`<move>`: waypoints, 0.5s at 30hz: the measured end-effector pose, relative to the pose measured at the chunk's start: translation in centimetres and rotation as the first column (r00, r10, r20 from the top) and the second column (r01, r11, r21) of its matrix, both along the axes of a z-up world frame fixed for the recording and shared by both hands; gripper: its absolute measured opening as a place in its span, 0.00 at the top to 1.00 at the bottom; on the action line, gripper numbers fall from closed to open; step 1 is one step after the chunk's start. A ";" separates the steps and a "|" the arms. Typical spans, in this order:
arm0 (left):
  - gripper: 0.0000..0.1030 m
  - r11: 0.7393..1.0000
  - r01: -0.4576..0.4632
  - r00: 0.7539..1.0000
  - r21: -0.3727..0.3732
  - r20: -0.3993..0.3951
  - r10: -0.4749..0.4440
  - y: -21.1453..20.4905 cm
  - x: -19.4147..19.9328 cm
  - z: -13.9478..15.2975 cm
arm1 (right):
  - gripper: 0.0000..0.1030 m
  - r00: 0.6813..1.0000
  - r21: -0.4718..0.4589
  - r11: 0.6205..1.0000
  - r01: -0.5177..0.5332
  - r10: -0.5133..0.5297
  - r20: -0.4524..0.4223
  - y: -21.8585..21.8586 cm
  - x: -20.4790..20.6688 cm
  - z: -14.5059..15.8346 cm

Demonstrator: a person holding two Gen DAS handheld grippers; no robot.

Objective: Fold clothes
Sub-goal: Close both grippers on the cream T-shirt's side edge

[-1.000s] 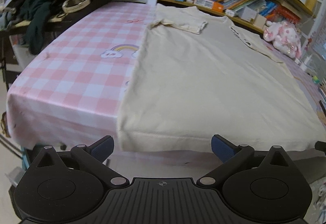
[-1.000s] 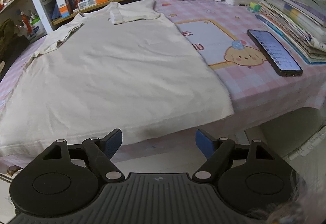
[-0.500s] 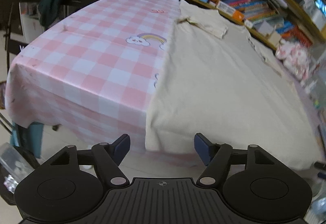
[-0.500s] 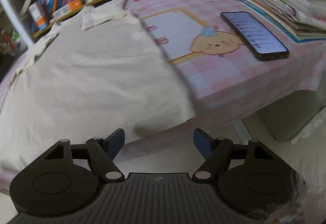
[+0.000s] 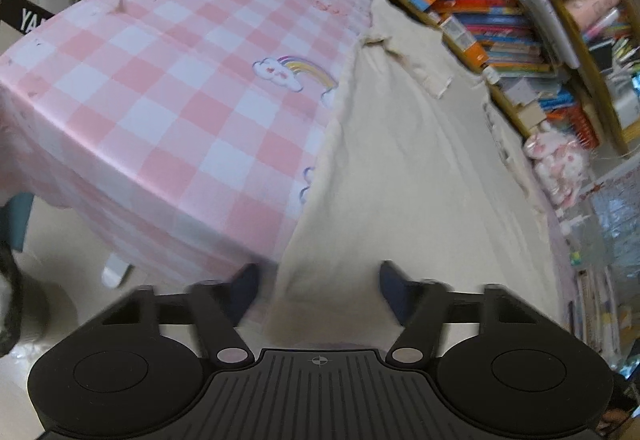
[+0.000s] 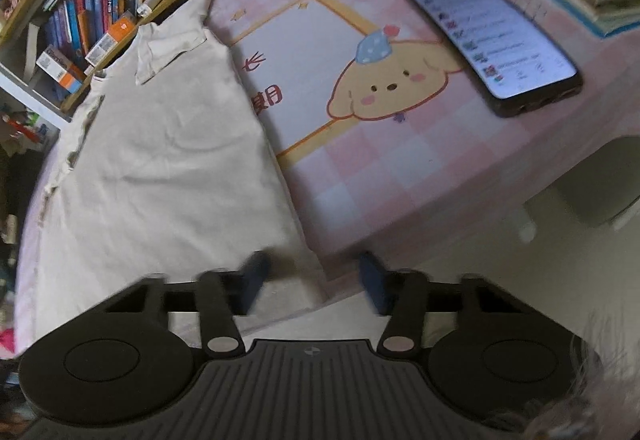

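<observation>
Both tongs closing in on the shirt's bottom corners

L gripper [image 5: 318,286] & R gripper [image 6: 310,276]: jaws apart, empty, narrower than 1 s ago. Both have swung from hem centre out to the cream shirt [image 5: 404,160] corners at lower centre of each frame; likely corner pinch for a fold. Shirt flat on the pink check tablecloth [image 5: 160,92], sleeves tucked in. Phone [image 6: 492,40] upper right; mat writing, book spines too blurred to read.

Cream shirt [image 5: 408,176]: soft matt cloth, faintly creased. Pink check tablecloth [image 5: 168,88]: smooth, slight sheen. Phone [image 6: 492,40]: glossy screen. Gripper bodies: matt black plastic, ribbed.
</observation>
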State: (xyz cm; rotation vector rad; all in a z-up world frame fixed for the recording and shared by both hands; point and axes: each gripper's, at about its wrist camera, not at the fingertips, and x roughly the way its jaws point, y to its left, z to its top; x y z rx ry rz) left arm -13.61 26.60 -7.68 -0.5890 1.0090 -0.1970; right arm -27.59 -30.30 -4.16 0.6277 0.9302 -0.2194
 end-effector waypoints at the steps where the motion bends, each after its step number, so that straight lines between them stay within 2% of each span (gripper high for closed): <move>1: 0.86 1.000 0.001 1.000 -0.009 -0.010 -0.001 0.1 -0.2 0.0 | 0.68 1.000 0.017 1.000 -0.010 0.010 -0.007 -0.2 0.1 0.1; 2: 0.94 1.000 -0.005 1.000 -0.020 -0.004 0.005 0.2 -0.5 0.2 | 0.78 1.000 0.035 0.999 -0.020 0.021 -0.014 -0.4 0.3 0.1; 3: 0.97 1.000 -0.002 1.000 -0.016 0.006 0.002 0.2 -0.8 0.7 | 0.84 0.999 0.053 0.998 -0.030 0.032 -0.021 -0.6 0.4 0.2; 4: 0.97 1.000 0.000 1.000 -0.011 0.015 0.000 0.1 -1.0 1.1 | 0.95 0.999 0.070 0.997 -0.040 0.042 -0.027 -0.8 0.6 0.2; 6: 0.97 1.000 0.003 0.999 -0.021 0.034 -0.002 0.1 -1.3 1.9 | 0.95 0.997 0.105 0.993 -0.060 0.064 -0.038 -1.3 0.9 0.4; 10: 0.96 0.998 0.031 0.998 -0.045 0.062 -0.028 0.1 -0.9 3.1 | 0.95 0.995 0.137 0.986 -0.097 0.096 0.015 -1.1 0.8 1.6; 15: 0.95 0.999 0.038 0.999 -0.009 0.016 -0.038 0.2 -0.1 2.2 | 0.95 0.993 0.117 0.986 -0.115 0.115 0.005 -1.1 1.8 1.5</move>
